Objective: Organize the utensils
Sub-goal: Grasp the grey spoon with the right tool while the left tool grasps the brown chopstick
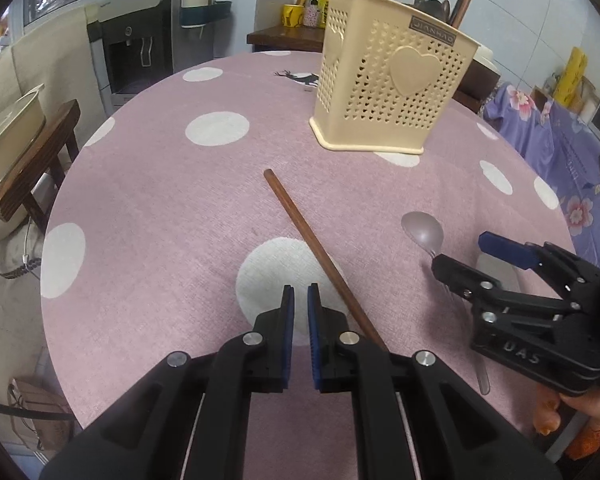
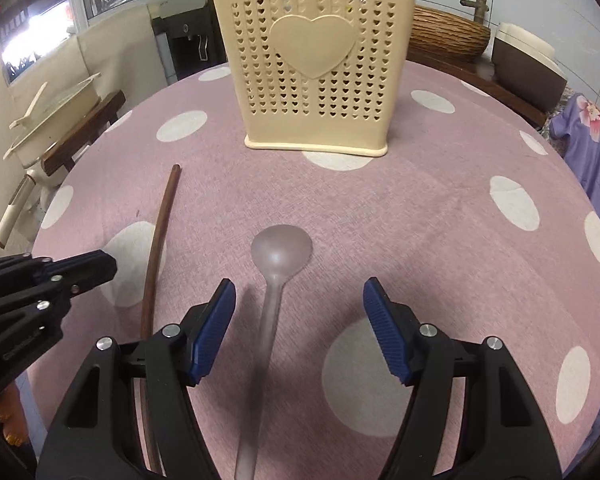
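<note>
Left wrist view
Left tool: pads nearly together, nothing between them.
Chopstick: flat on the desk, running from 11 o'clock toward 5 o'clock, just right of the closed pads and outside them.
Risk: closed like this, the tool can only push the chopstick; a nudge could roll it toward the spoon.
Holder: upright at 1 o'clock, well apart, path clear.

Right wrist view
Right tool: jaws wide, empty, straddling the spoon's handle.
Spoon: bowl toward 12 o'clock, handle running back between the pads, not touched.
Risk: the thin, smooth handle may slip or pivot if pinched off-centre.
Left tool: at 9 o'clock, close by; both tools could collide.
Basket holder: at 12 o'clock, utensils already inside.
</note>
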Motion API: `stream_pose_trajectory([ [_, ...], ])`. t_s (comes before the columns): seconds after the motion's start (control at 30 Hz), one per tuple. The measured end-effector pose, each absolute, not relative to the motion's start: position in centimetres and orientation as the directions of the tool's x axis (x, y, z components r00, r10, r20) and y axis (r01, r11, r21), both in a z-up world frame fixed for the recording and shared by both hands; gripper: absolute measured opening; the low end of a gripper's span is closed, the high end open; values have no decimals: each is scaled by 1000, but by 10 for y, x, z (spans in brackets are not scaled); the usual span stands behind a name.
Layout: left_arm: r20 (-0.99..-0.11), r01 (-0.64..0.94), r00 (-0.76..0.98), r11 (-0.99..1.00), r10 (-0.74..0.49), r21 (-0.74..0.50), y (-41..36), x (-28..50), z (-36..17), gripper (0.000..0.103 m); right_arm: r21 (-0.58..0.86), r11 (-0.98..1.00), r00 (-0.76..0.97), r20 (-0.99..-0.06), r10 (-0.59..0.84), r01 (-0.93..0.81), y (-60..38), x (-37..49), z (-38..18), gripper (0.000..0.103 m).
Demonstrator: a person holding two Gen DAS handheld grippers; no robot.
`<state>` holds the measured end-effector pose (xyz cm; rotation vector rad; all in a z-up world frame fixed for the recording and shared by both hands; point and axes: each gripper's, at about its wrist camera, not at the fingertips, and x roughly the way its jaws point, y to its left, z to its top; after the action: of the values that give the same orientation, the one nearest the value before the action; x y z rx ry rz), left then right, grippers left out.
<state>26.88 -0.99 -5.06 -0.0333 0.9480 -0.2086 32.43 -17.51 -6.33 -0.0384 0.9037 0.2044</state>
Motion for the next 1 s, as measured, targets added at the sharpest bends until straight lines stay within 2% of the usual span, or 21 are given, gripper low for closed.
stream_pose_trajectory([
  [0.03,-802,156,567,980,-191,-123,-9,270,-51,11,58,978,596,-785,168,-200,-172,326,-64,67],
  [0.13,-801,129,567,981,-193,-145,-3,273,-53,31,53,976,582,-796,168,-211,-164,332,-69,65],
  [0.17,-800,121,568,981,-193,-151,-2,274,-54,32,42,977,577,-801,159,-211,-161,334,-71,63],
  [0.43,-801,100,571,983,-182,-152,4,277,-57,39,13,985,587,-801,115,-175,-151,351,-72,54],
  [0.5,-801,100,571,984,-178,-147,4,278,-57,40,17,982,584,-802,125,-187,-149,353,-71,43],
  [0.57,-802,101,571,985,-175,-143,4,278,-57,42,17,981,589,-798,128,-191,-148,353,-70,37],
  [0.8,-806,97,568,986,-170,-139,4,281,-60,43,98,980,606,-773,185,-175,-164,350,-65,37],
  [1.0,-805,98,568,985,-173,-142,2,282,-60,43,173,974,706,-671,227,-149,-192,326,-30,37],
])
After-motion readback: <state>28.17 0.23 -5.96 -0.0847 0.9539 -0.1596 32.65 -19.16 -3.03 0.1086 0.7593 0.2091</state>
